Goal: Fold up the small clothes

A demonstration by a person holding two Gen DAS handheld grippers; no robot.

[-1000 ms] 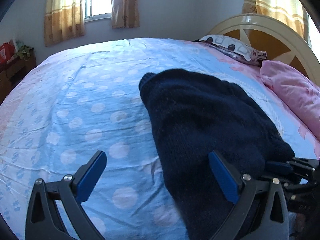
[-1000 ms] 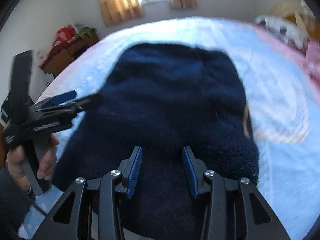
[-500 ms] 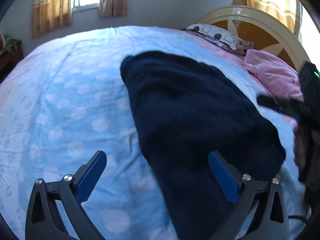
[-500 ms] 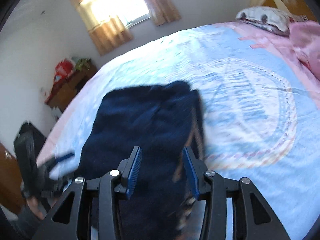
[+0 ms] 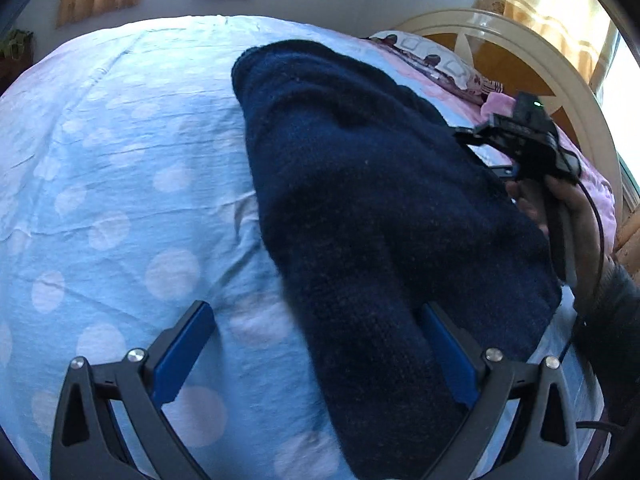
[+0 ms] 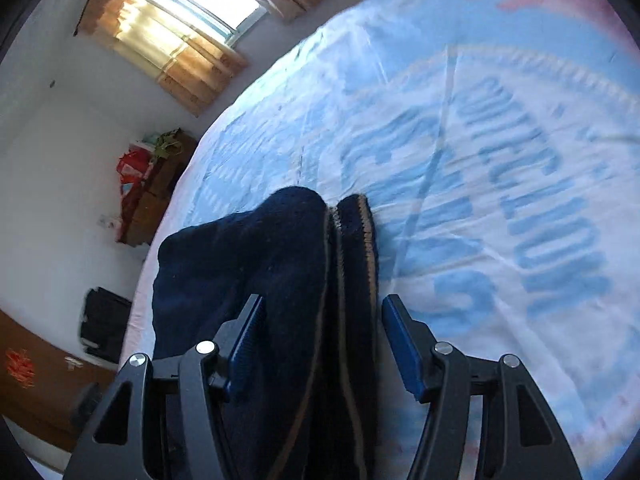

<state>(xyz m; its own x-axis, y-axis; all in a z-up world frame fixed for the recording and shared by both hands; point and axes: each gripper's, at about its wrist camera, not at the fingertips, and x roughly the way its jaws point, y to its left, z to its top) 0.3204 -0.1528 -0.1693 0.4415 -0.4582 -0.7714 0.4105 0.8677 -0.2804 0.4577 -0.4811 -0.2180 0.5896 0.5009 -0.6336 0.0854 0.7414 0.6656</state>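
Sweater, dark navy knit, lies folded on the bed.
It stretches from the left view's centre toward 6 o'clock. Its lower edge sits between the wide-apart pads of the left hand-held gripper, unpinched. The right hand-held gripper, at 3 o'clock in the left view, is opening, with the sweater's tan-edged fold between its pads. A hand grips its handle. A pillow lies at 1 o'clock.

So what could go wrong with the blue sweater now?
The right gripper is opening its jaws around the navy sweater's folded edge, so the fold may flop apart. The left gripper is wide open over the sweater's near end, not pinching it, so the thick knit could slide on the wrinkled bedsheet.
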